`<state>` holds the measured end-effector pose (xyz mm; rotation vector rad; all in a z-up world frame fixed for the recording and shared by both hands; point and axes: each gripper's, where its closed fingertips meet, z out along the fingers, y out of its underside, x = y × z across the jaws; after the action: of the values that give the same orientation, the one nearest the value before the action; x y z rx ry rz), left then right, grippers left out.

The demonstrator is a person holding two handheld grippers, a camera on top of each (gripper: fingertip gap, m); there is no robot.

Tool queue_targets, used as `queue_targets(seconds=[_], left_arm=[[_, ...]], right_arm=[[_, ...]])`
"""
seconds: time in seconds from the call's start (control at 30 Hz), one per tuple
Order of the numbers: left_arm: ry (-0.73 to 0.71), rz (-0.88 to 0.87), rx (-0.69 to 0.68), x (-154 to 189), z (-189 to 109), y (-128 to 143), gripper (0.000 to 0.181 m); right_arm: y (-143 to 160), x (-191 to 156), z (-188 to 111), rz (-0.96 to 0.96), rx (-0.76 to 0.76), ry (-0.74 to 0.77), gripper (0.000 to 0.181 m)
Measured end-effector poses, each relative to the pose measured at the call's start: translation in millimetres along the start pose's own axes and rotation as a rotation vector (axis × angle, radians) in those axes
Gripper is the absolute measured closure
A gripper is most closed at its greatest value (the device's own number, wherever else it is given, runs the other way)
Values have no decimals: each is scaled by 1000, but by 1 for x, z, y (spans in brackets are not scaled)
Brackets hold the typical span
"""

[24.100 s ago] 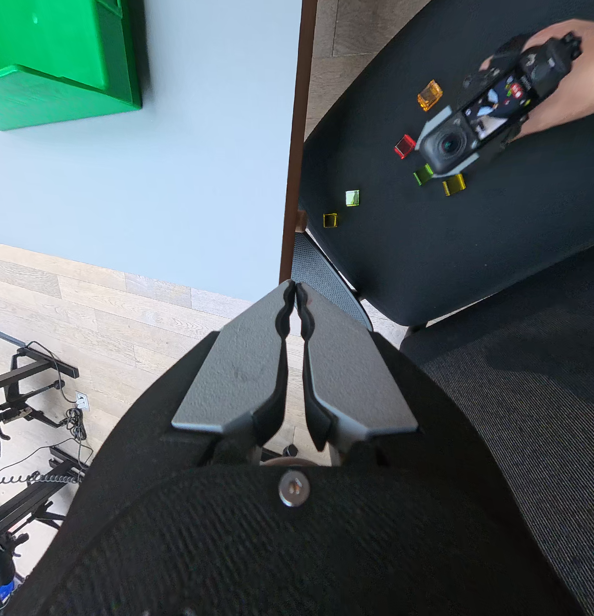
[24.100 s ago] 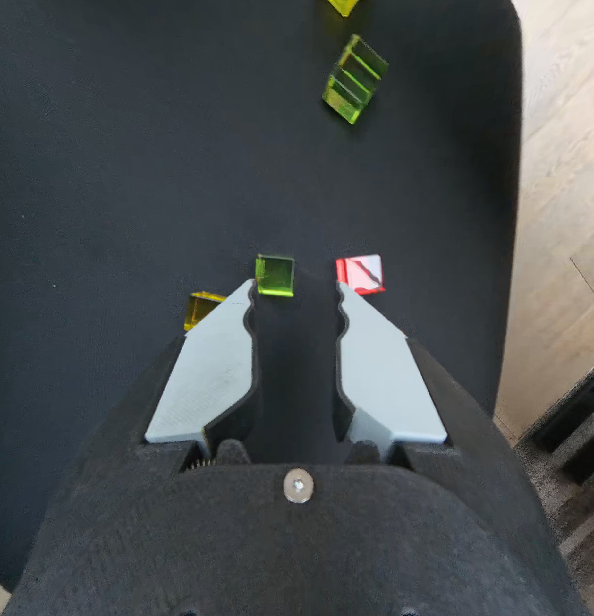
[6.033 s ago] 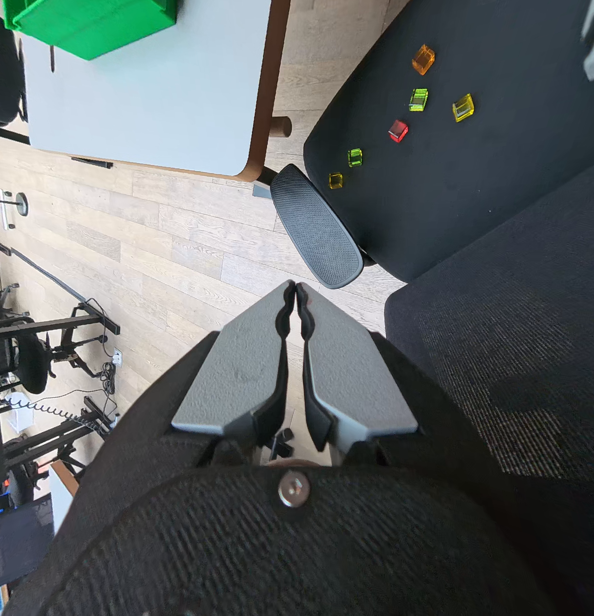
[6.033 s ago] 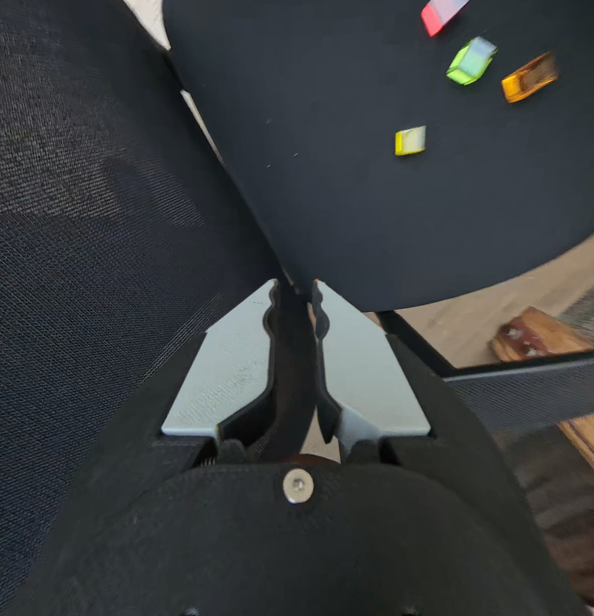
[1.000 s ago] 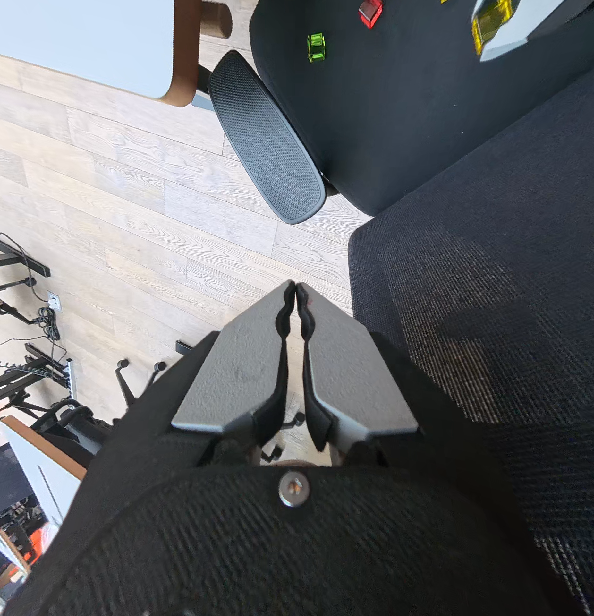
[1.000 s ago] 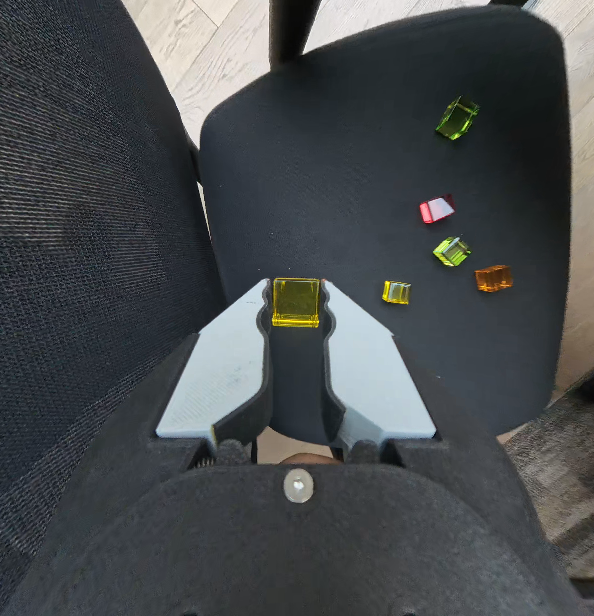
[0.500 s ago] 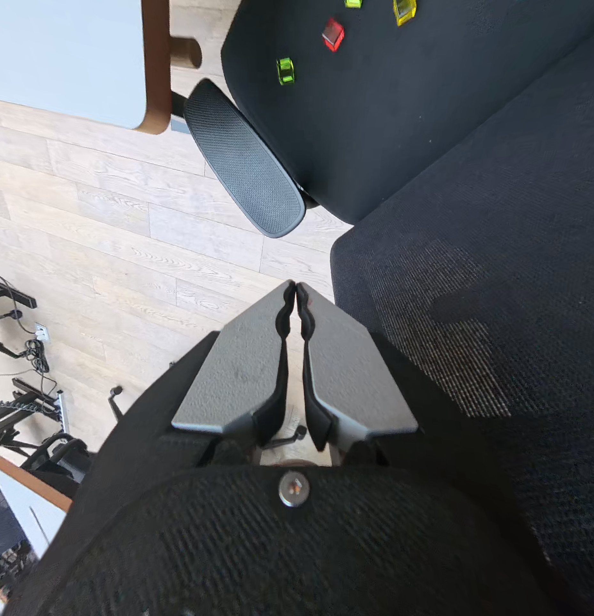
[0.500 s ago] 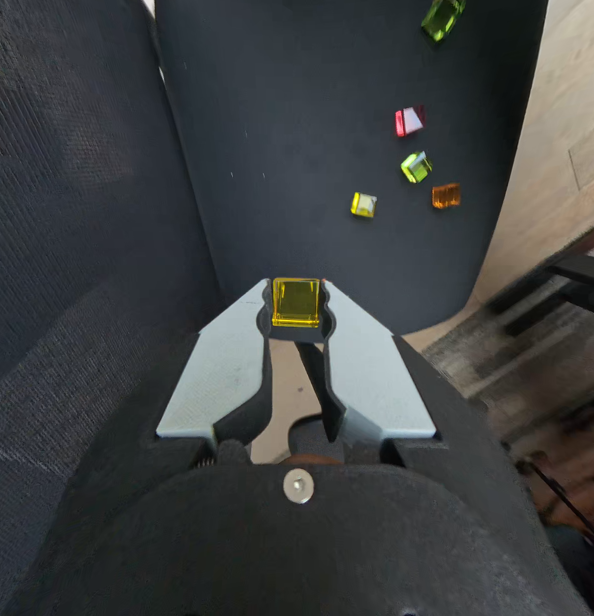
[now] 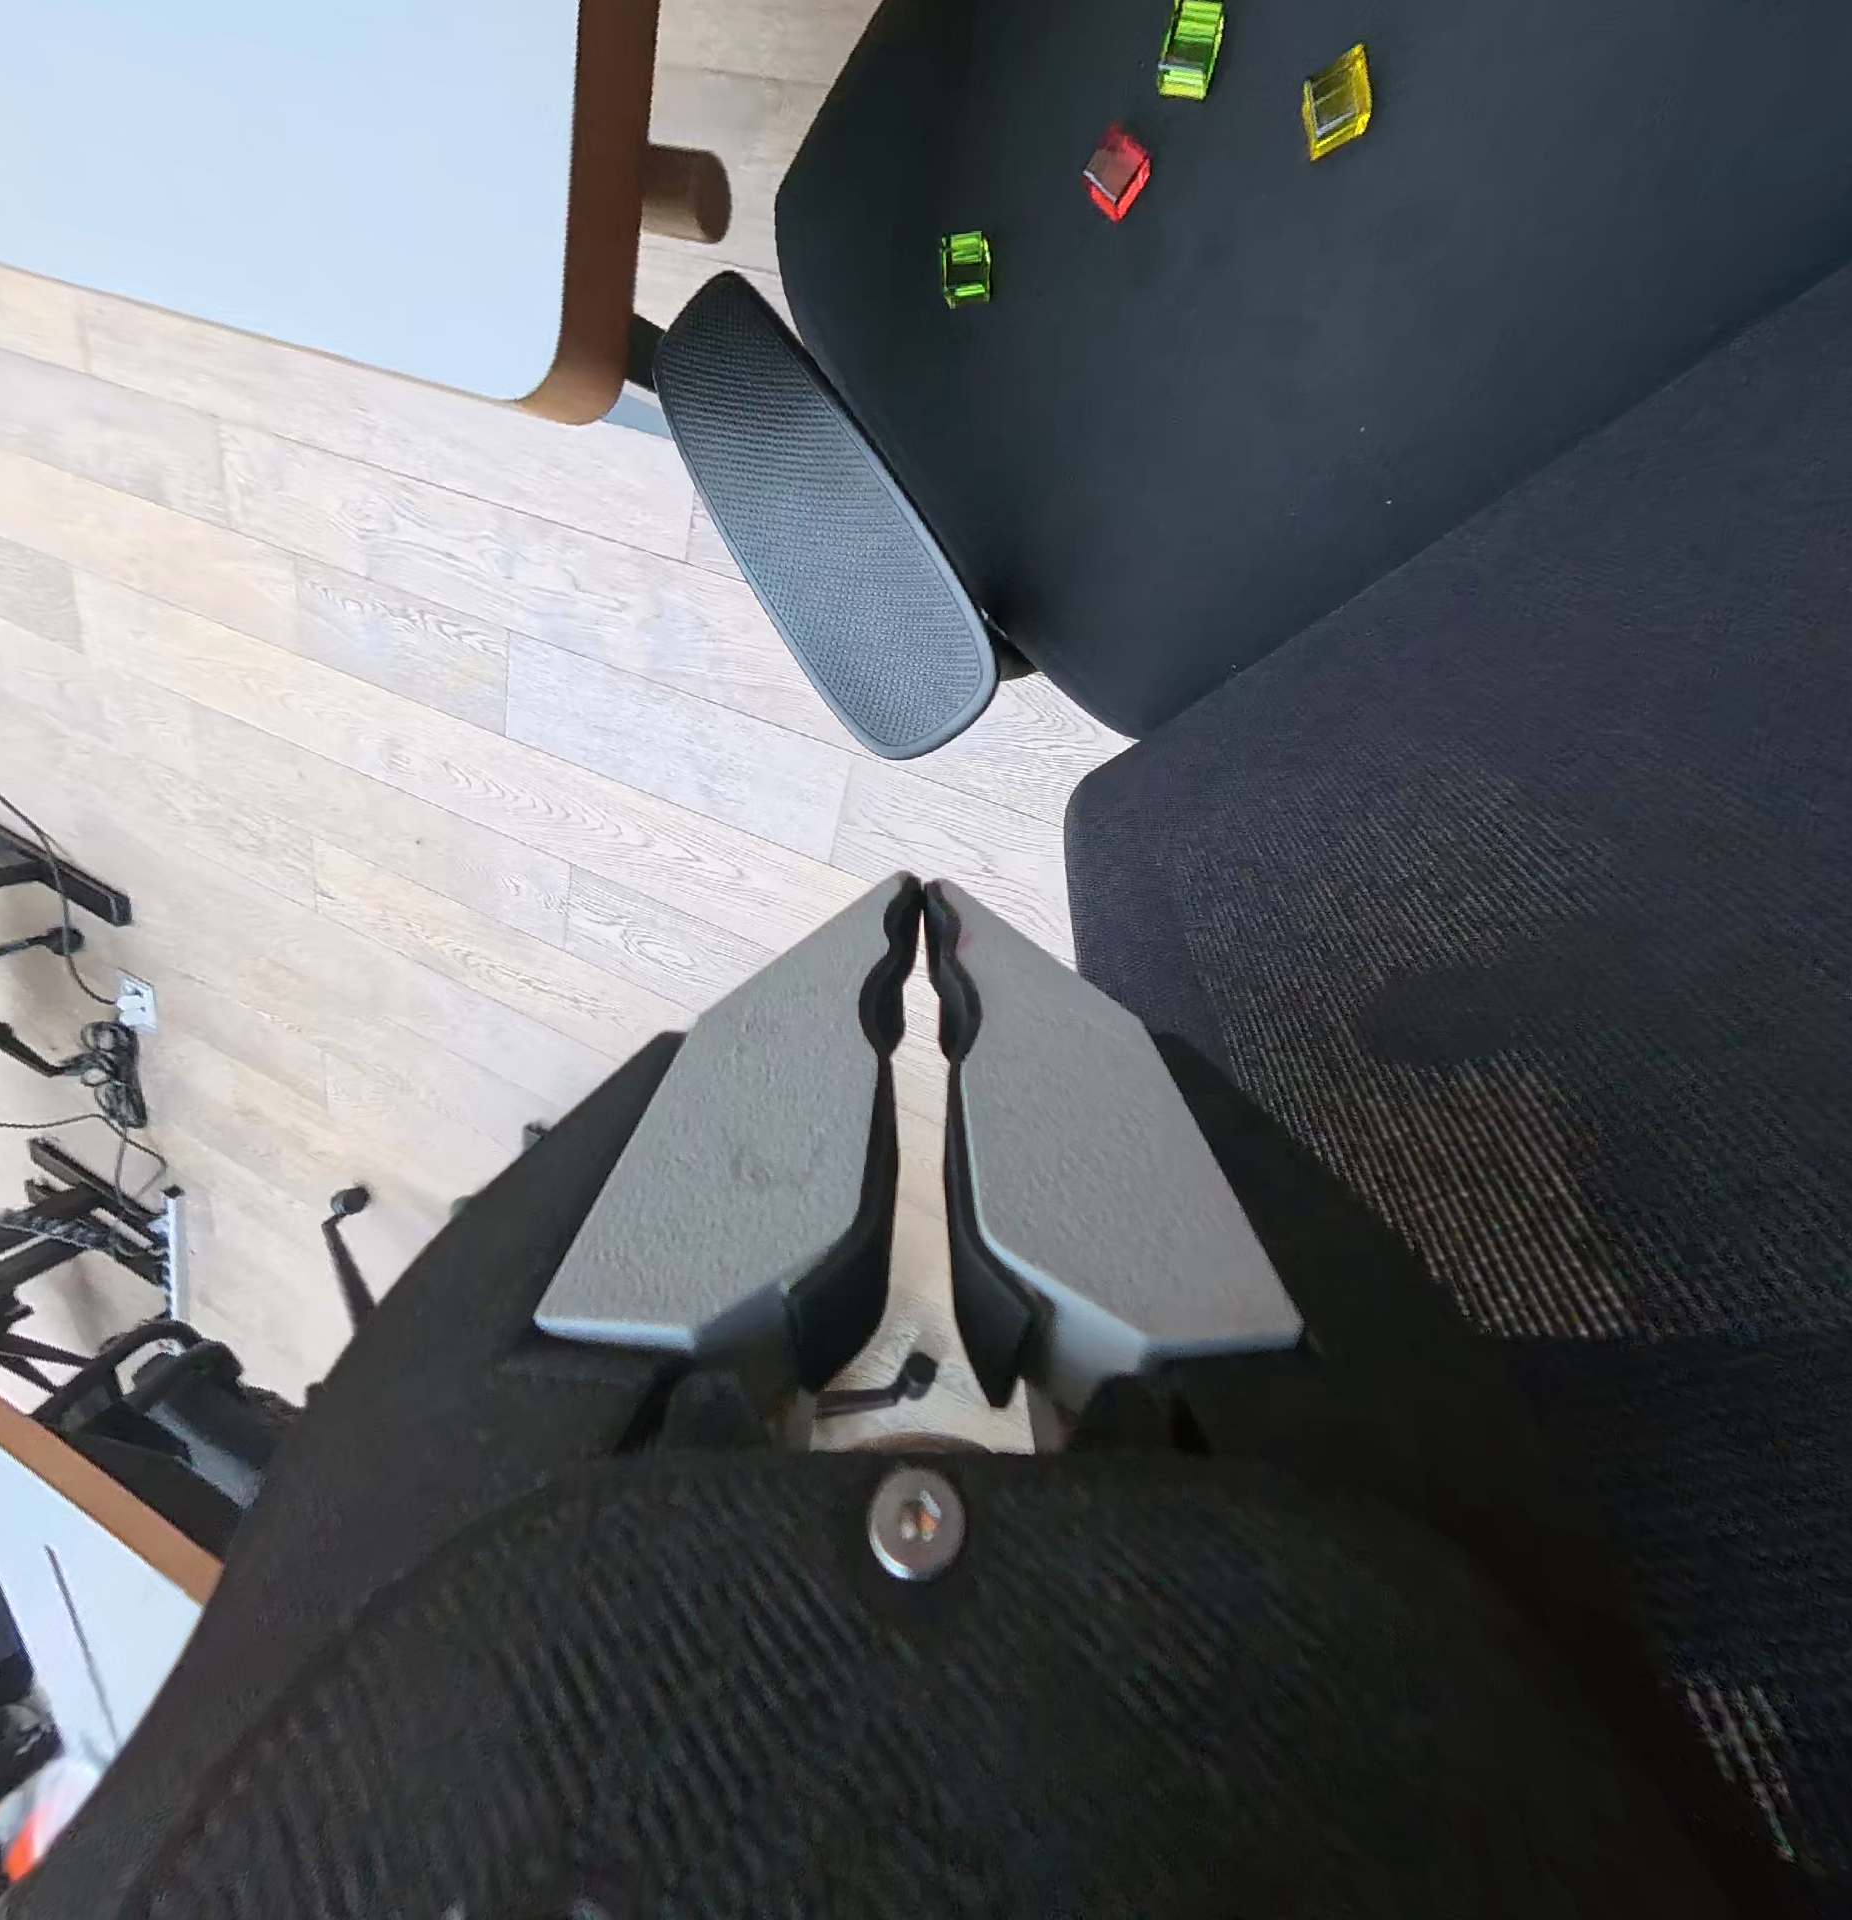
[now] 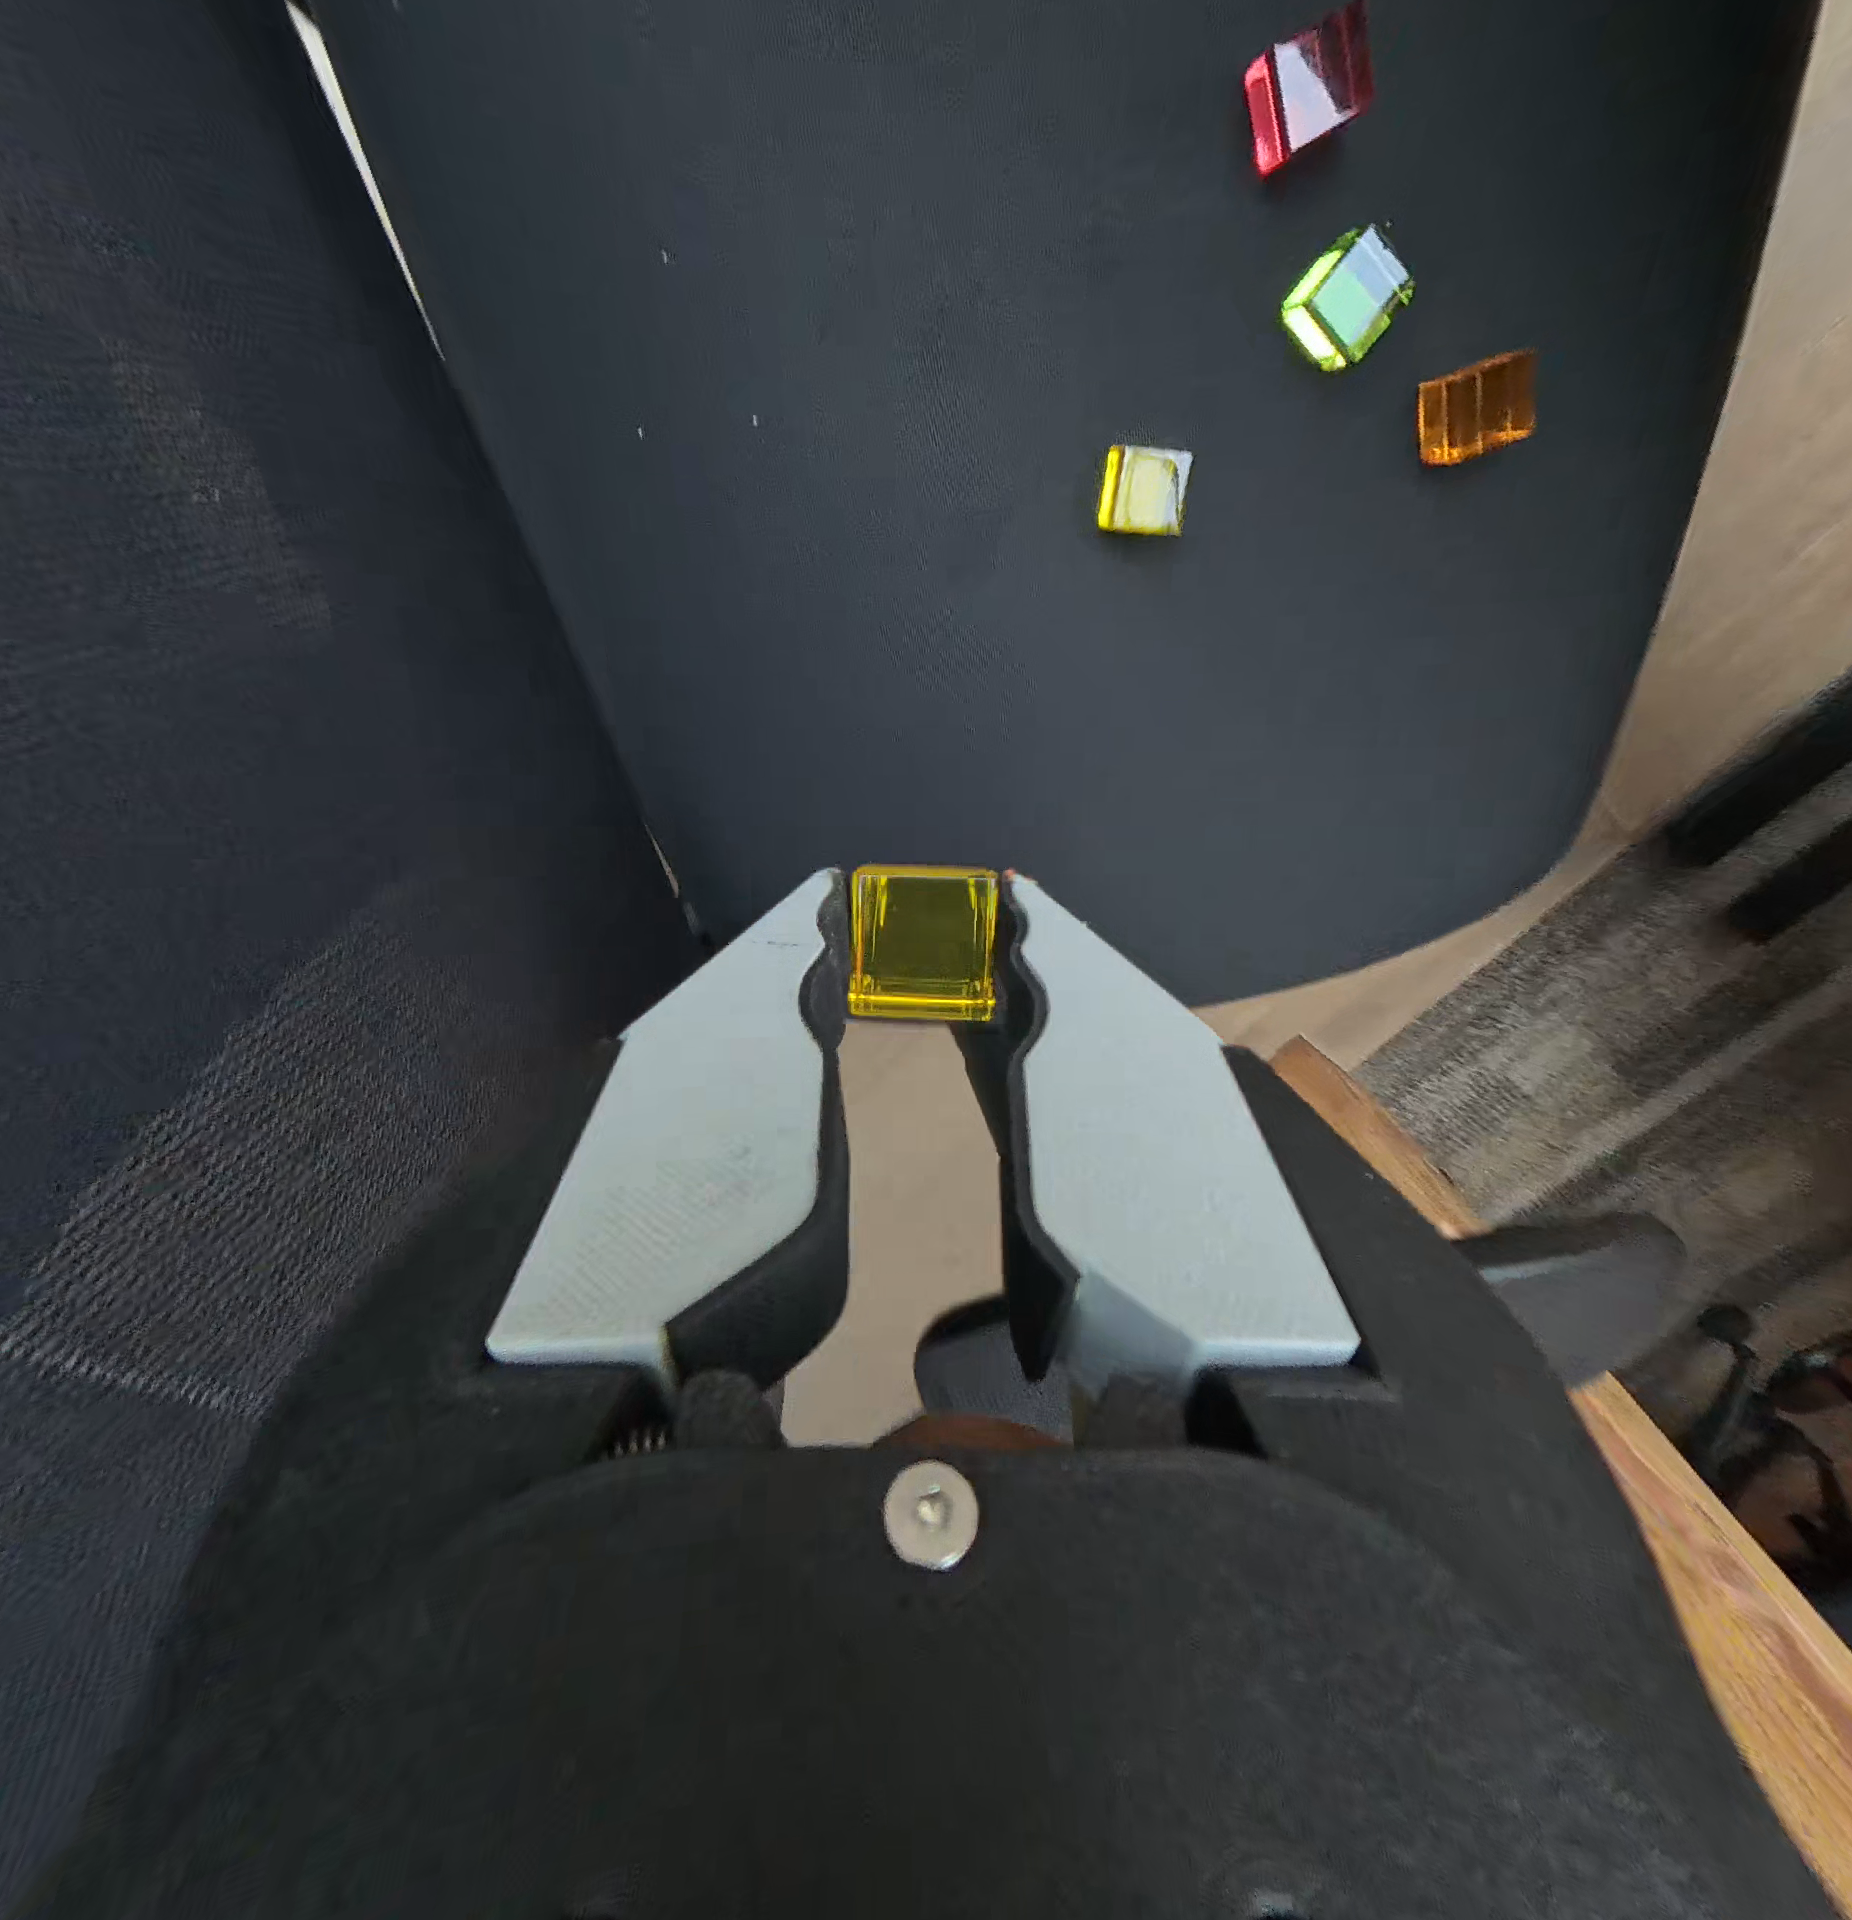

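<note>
The yellow cube (image 10: 923,940) is clamped between the tips of the right gripper (image 10: 923,935), held in the air above the near edge of the black chair seat (image 10: 901,468).

Largest in view is that seat, smooth dark cloth, with the coarser mesh chair back (image 10: 174,727) rising on its left. In the left wrist view a padded armrest (image 9: 823,514) juts from the seat over the pale wood floor (image 9: 382,675), and a light table top (image 9: 257,177) with a brown rim lies beyond.

Scattered on the seat, well apart from the held cube, are a red cube (image 10: 1306,99), a green cube (image 10: 1346,296), an orange cube (image 10: 1476,407) and a smaller yellow cube (image 10: 1143,490); another green cube (image 9: 966,270) shows only in the left wrist view.

The held cube looks like clear hard plastic: probably light, stiff and slick on its polished faces, so a squeeze on two opposite flat sides, as here, seems the safest hold. A corner grip would likely let it slip.

The right gripper points down and forward over the seat edge. The left gripper (image 9: 922,904) is closed on nothing, its tips pressed together, hanging above the floor beside the chair back.
</note>
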<state>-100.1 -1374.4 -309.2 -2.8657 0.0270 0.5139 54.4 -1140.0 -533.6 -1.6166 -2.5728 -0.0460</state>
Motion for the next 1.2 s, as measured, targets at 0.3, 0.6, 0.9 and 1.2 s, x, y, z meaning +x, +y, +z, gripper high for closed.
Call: queue_targets(seconds=[0.3, 0.6, 0.9, 1.2], left_arm=[[-20, 4, -94, -3, 6, 15, 181], [-22, -39, -158, -6, 9, 28, 181], [20, -71, -179, 2, 12, 32, 181], [-20, -83, -146, -3, 10, 25, 181]], right_arm=[[-43, 3, 57, 128, 222, -101, 156], [-43, 45, 96, 412, 381, -162, 156], [-91, 82, 125, 540, 566, -179, 156], [-164, 118, 156, 239, 643, 15, 156]])
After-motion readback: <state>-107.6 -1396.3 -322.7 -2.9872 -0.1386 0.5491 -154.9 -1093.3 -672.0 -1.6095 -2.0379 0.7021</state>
